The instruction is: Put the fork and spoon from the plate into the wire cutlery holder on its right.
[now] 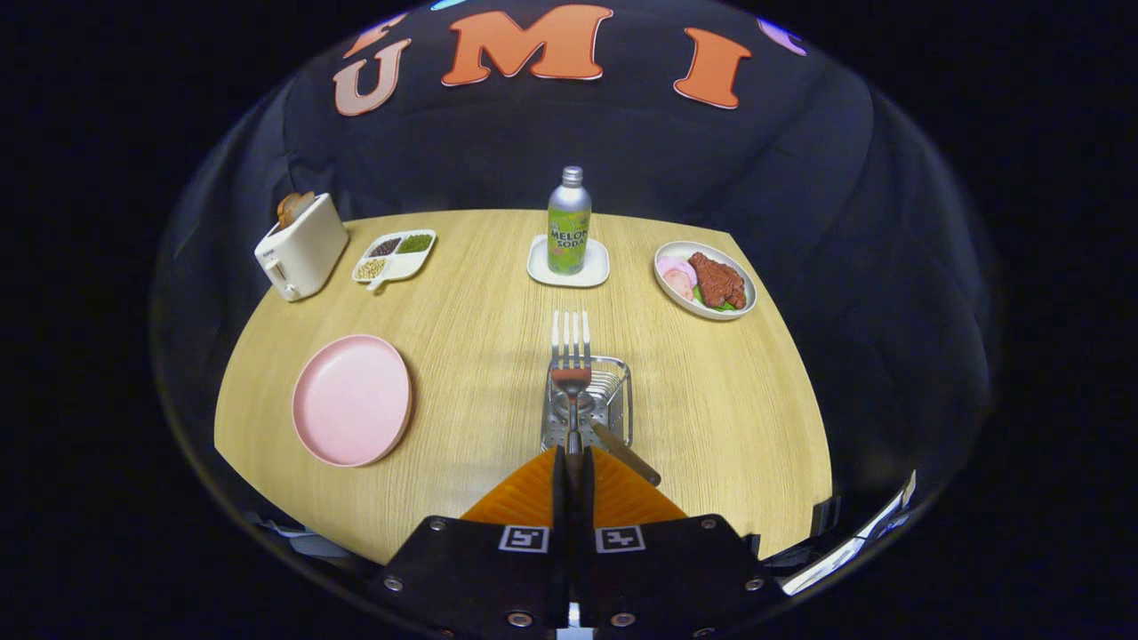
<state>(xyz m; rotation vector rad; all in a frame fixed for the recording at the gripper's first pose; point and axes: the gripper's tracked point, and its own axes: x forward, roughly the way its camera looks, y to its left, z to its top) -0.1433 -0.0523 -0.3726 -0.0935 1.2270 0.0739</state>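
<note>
My gripper (573, 462) is shut on the handle of a metal fork (570, 342), which points away from me with its tines up, held over the wire cutlery holder (613, 391). A spoon handle (627, 453) leans out of the holder toward the right finger. The pink plate (352, 400) lies bare on the wooden table, left of the holder.
Beyond the holder stands a green soda bottle (569, 227) on a white coaster. At the far right sits a plate of food (705, 279). A white toaster (300, 247) and a divided dish of beans (394, 255) are at the far left. The table edge (293, 524) curves near me.
</note>
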